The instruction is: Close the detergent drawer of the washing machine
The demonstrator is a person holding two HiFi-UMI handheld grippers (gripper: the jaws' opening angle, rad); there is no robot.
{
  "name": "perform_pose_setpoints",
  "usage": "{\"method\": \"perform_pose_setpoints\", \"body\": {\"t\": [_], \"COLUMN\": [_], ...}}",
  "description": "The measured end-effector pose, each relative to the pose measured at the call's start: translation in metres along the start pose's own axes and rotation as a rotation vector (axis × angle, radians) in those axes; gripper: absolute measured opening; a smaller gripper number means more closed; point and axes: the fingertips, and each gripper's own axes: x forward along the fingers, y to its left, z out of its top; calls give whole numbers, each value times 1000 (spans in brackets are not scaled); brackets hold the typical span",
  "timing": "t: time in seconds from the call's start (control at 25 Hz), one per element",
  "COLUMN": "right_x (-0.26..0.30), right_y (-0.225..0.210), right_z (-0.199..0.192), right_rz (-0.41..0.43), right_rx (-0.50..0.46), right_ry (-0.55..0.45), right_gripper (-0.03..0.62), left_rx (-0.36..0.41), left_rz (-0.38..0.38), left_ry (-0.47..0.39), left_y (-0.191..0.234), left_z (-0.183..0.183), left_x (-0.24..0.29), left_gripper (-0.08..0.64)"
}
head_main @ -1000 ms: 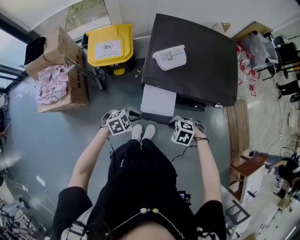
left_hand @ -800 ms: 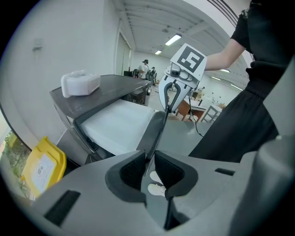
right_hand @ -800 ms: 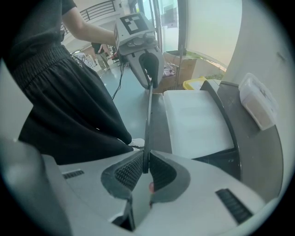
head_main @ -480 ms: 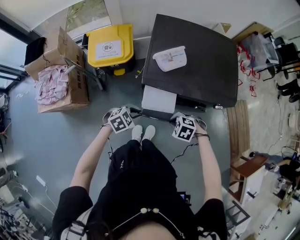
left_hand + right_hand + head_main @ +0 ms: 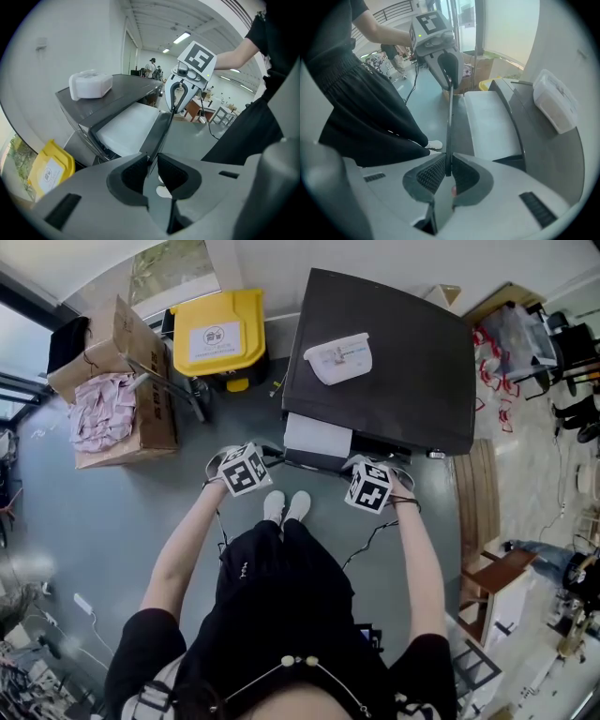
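At the far left of the head view a cardboard box of crumpled clothes sits on the floor, with a yellow bin just beside it against the wall. Next comes the left gripper, held at the left end of the detergent drawer; in the left gripper view its jaws are pressed together on the thin dark edge of the drawer's front panel. The drawer itself is a pale, flat tray that stands partly out from the front of the washing machine, toward the person's feet. At its right end the right gripper pinches the same front edge, its ribbed pads closed on it in the right gripper view. On the machine's dark top, well behind the drawer, lies a white lidded tub.

The drawer looks like light, rigid plastic riding on rails, so it should slide with little force. The panel is thin and smooth and could slip from a pinch, and uneven pushing may skew it in its slot. Holding both ends of the front edge, as now, and pressing evenly straight toward the machine seems the sound way to seat it
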Motion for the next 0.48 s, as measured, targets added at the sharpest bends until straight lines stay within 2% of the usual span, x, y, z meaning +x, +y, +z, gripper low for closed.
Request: {"method": "perform_pose_setpoints", "body": {"t": [0.48], "right_x": [-2], "right_y": [-31], "right_z": [1], "right_rz": [-26], "right_rx": [16], "right_ry": [8], "right_gripper": [46], "left_rx": [-1], "left_rz": [16], "left_ry": [-19], "left_y": [27], "left_z": [12], "left_x": [5], "left_gripper": [66]}}
